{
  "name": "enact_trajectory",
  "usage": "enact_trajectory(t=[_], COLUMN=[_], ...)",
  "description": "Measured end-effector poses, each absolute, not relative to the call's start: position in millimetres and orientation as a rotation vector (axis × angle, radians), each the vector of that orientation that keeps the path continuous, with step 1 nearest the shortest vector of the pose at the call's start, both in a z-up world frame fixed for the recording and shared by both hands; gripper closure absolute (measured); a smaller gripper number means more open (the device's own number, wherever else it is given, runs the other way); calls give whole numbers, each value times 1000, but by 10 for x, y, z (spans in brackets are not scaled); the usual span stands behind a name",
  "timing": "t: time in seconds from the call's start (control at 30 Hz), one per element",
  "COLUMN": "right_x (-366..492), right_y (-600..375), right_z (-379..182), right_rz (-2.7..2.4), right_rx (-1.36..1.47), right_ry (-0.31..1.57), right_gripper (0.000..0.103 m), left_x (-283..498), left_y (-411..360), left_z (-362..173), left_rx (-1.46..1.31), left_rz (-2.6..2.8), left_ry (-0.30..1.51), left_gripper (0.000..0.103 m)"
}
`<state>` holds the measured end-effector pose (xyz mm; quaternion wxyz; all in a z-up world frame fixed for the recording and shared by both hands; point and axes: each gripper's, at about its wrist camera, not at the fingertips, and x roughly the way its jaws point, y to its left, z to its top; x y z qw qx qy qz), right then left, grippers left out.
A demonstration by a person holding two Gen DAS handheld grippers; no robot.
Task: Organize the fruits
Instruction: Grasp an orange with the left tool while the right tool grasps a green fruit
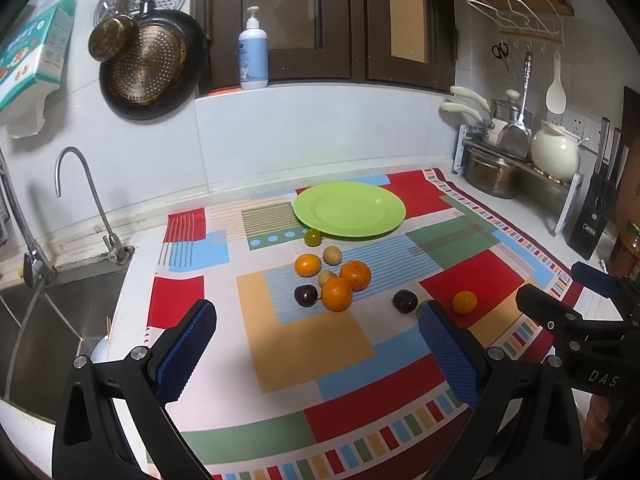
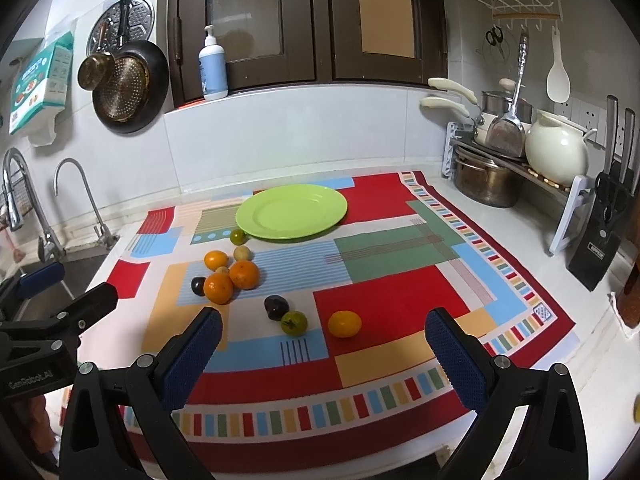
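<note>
An empty green plate [image 1: 349,209] [image 2: 291,211] lies at the back of a patterned cloth [image 1: 312,344] [image 2: 384,288]. In front of it lie several loose fruits: oranges [image 1: 337,293] [image 2: 244,274], dark plums [image 1: 405,301] [image 2: 276,306], small yellowish fruits [image 1: 332,255] [image 2: 242,253], a green fruit [image 2: 294,323] and a lone orange [image 1: 464,302] [image 2: 344,323]. My left gripper [image 1: 316,354] is open and empty above the cloth's near part. My right gripper [image 2: 322,360] is open and empty, just short of the lone orange and the green fruit.
A sink [image 1: 44,320] with taps [image 1: 96,204] lies left. A rack of pots [image 2: 516,160] and a knife block [image 2: 600,240] stand at the right. Pans [image 1: 148,68] hang on the wall. A pump bottle [image 1: 253,56] stands on the sill.
</note>
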<state>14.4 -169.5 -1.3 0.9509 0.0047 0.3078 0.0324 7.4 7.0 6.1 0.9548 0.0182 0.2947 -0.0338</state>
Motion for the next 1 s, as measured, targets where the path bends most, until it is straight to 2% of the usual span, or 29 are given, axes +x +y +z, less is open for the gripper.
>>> enact_trajectory(t=[0.1, 0.4, 1.0], right_x=[185, 397, 911], right_y=[-1682, -1614, -1450], right_z=[-35, -150, -607], right_rz=[66, 64, 92], right_rx=[18, 49, 75], right_ry=[634, 683, 881], right_gripper=[1, 10, 35], left_x=[150, 484, 1074], left_y=[65, 73, 20], left_z=[48, -38, -472], left_rx=[51, 89, 149], left_rz=[-92, -167, -313], left_ry=[608, 648, 761], left_gripper=[3, 15, 42])
